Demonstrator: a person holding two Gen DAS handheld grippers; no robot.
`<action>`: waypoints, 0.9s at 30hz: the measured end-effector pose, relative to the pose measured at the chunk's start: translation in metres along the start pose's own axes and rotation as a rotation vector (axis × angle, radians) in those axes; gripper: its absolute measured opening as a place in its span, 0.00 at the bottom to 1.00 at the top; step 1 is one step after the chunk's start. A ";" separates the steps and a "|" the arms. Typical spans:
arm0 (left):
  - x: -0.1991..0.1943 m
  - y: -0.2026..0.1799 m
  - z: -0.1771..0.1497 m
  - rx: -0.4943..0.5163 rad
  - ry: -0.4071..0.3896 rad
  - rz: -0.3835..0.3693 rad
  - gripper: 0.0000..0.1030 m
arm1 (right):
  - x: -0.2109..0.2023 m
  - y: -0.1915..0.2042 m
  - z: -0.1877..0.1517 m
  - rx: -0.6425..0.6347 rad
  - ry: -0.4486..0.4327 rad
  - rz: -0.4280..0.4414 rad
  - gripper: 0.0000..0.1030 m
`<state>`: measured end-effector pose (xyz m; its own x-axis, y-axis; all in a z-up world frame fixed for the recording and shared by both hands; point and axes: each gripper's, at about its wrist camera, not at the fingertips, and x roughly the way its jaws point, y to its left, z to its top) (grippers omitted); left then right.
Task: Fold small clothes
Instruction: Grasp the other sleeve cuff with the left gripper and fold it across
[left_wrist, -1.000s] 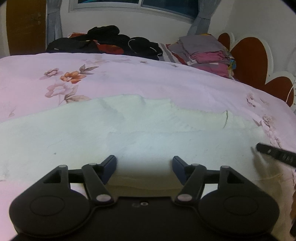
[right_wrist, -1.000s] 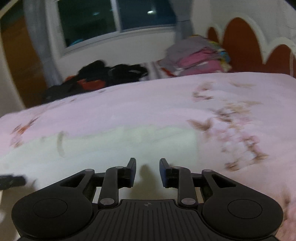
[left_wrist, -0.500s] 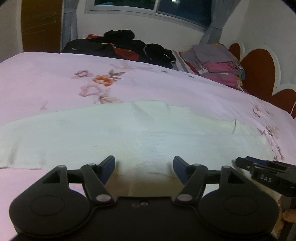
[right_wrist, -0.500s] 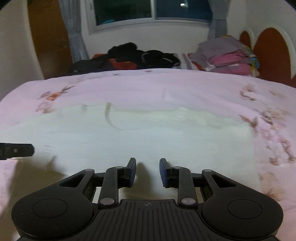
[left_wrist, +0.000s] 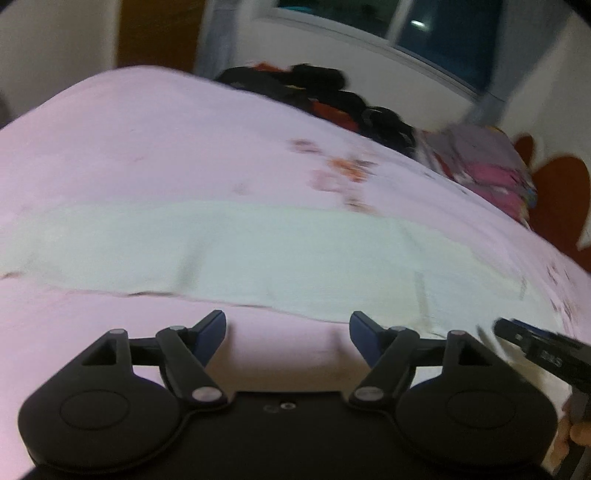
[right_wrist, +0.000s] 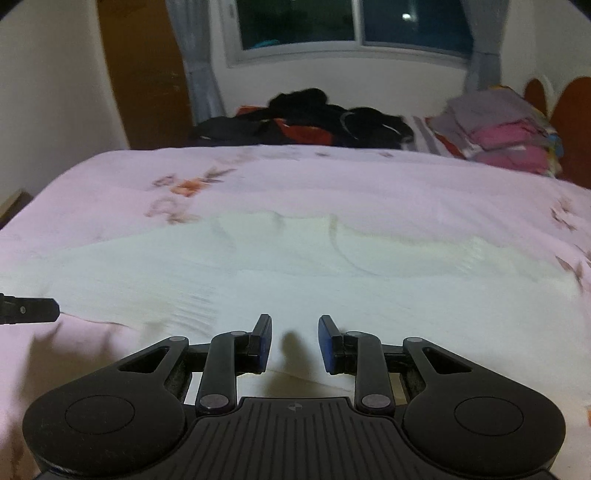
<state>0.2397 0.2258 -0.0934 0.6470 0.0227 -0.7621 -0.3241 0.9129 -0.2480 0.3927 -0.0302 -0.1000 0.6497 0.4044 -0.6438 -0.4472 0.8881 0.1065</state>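
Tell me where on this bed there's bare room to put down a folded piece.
Bare pink bedspread runs between the spread white garment and the far-edge piles. Another strip lies on the near side of the garment, by the left gripper. The far edge is crowded: dark clothes heap and folded stack.

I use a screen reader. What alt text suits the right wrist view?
The open right gripper hovers over the near edge of a pale garment spread flat on a pink floral bedspread. Clothes piles sit beyond, below a dark window.
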 end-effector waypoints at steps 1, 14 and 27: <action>-0.003 0.013 0.000 -0.026 -0.004 0.011 0.71 | 0.001 0.006 0.001 -0.004 -0.002 0.009 0.27; -0.009 0.143 0.002 -0.371 -0.048 0.091 0.65 | 0.009 0.054 0.018 -0.017 -0.013 0.069 0.27; 0.023 0.166 0.021 -0.475 -0.166 0.075 0.21 | 0.043 0.035 0.002 0.043 0.055 -0.035 0.27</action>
<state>0.2152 0.3865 -0.1390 0.6985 0.1804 -0.6925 -0.6269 0.6210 -0.4706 0.4063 0.0188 -0.1225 0.6287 0.3617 -0.6885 -0.3974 0.9104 0.1154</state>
